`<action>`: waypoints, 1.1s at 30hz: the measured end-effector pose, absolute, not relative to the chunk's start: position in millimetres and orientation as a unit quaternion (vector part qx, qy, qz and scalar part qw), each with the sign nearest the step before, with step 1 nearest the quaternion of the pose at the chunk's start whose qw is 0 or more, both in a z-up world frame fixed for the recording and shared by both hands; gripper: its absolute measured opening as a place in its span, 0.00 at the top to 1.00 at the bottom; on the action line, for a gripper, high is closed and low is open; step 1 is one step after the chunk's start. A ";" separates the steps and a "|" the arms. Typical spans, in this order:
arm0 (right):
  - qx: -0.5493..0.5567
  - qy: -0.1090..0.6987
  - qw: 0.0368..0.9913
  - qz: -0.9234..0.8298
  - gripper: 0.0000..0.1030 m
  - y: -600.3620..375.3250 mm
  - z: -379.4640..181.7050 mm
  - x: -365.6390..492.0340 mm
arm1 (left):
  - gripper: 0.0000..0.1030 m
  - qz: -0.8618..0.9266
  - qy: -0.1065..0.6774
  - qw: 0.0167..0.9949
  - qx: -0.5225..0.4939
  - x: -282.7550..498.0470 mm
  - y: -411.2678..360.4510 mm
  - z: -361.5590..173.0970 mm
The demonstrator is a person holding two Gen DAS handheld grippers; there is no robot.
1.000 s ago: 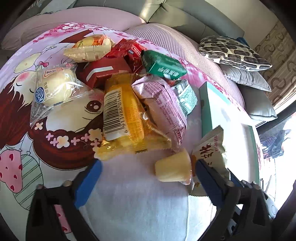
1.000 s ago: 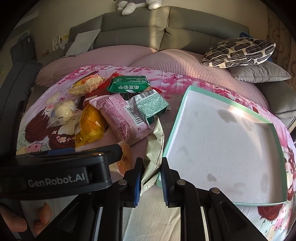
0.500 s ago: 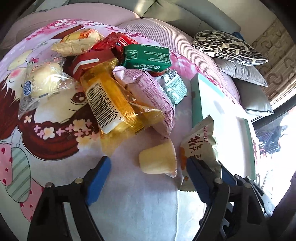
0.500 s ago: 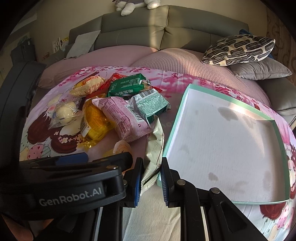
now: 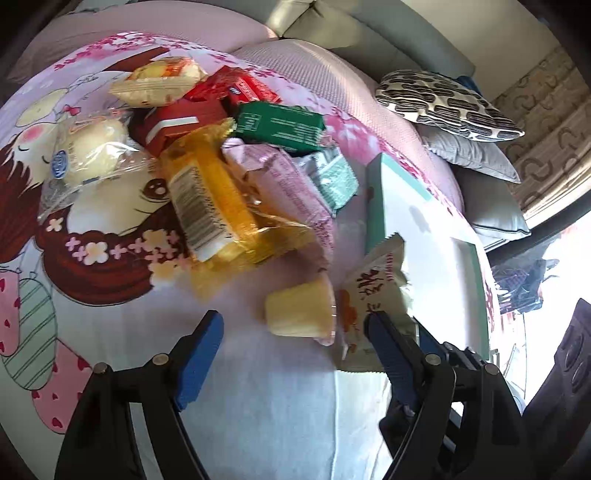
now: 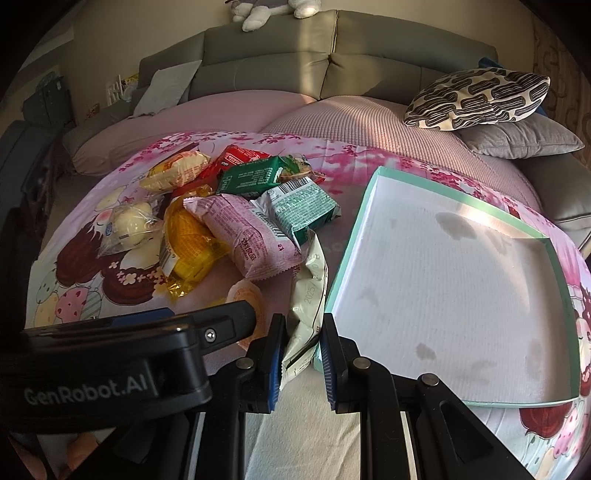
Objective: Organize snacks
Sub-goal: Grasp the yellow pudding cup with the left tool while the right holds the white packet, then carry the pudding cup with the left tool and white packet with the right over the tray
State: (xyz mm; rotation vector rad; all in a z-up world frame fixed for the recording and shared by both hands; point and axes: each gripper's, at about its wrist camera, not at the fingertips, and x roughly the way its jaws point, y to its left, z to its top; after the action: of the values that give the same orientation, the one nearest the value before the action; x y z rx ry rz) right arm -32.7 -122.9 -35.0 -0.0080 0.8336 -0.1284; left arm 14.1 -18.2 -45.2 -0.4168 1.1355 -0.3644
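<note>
Warm sunlight slants from the right (window blown out); fisheye edges vignette darkly.

Left gripper [image 6: 236,325] body blocks most of the jelly cup [image 6: 245,295] in right wrist view; only its top edge shows. White packet [image 6: 308,295] lower end sits between the right gripper [image 6: 301,354] fingers, contact on the right pad hidden by the tray [image 6: 554,266] corner. Red packs [image 5: 173,122] mostly buried behind the yellow pack [image 5: 210,195], far ahead of the left claw. Packet print too small to read. Tray's far-right rim cut off in left wrist view. Plush toy [image 6: 269,11] cropped by top edge.
</note>
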 end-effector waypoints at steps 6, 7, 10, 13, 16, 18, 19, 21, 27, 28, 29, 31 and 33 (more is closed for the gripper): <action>-0.004 0.405 0.912 -0.063 0.80 -122.9 -35.3 -33.0 | 0.38 -0.163 0.542 0.799 -0.203 20.2 -20.9 -56.9; -0.003 0.405 0.912 -0.063 0.80 -123.2 -35.3 -33.2 | 0.41 -0.160 0.540 0.801 -0.202 21.1 -21.1 -57.3; -0.003 0.405 0.912 -0.063 0.80 -122.7 -35.4 -33.3 | 0.47 -0.153 0.539 0.806 -0.193 22.7 -23.2 -60.0; -0.004 0.405 0.912 -0.064 0.80 -122.4 -35.7 -33.3 | 0.59 -0.153 0.536 0.808 -0.188 24.5 -28.0 -59.6; -0.003 0.406 0.912 -0.064 0.80 -122.6 -35.7 -33.0 | 0.60 -0.156 0.536 0.806 -0.196 26.5 -28.9 -60.8; -0.002 0.405 0.912 -0.063 0.80 -123.0 -35.5 -32.9 | 0.61 -0.155 0.534 0.807 -0.198 26.3 -27.9 -60.7; -0.002 0.405 0.912 -0.063 0.80 -123.3 -35.2 -33.0 | 0.62 -0.154 0.534 0.807 -0.200 26.2 -27.2 -60.7; -0.002 0.405 0.912 -0.062 0.80 -123.4 -34.7 -33.5 | 0.62 -0.153 0.532 0.808 -0.202 24.3 -25.1 -60.0; -0.001 0.400 0.914 -0.059 0.80 -124.8 -31.1 -36.0 | 0.63 -0.143 0.528 0.813 -0.203 20.2 -16.8 -57.0; 0.001 0.398 0.916 -0.057 0.80 -125.3 -29.9 -37.0 | 0.63 -0.141 0.526 0.814 -0.203 19.8 -15.1 -56.4; 0.001 0.396 0.917 -0.057 0.80 -125.4 -28.3 -37.9 | 0.63 -0.139 0.524 0.815 -0.204 19.2 -13.1 -55.2; 0.004 0.388 0.920 -0.054 0.81 -125.6 -24.3 -39.7 | 0.63 -0.138 0.519 0.818 -0.206 18.8 -11.1 -52.5; 0.007 0.380 0.924 -0.051 0.81 -125.9 -20.0 -41.7 | 0.63 -0.139 0.515 0.820 -0.206 17.9 -10.0 -50.2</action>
State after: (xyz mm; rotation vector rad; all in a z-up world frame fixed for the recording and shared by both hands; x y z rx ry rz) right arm -41.7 -125.9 -20.0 0.0142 0.7792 -0.1042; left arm 17.9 -10.0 -50.2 -0.4396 1.0968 -0.2964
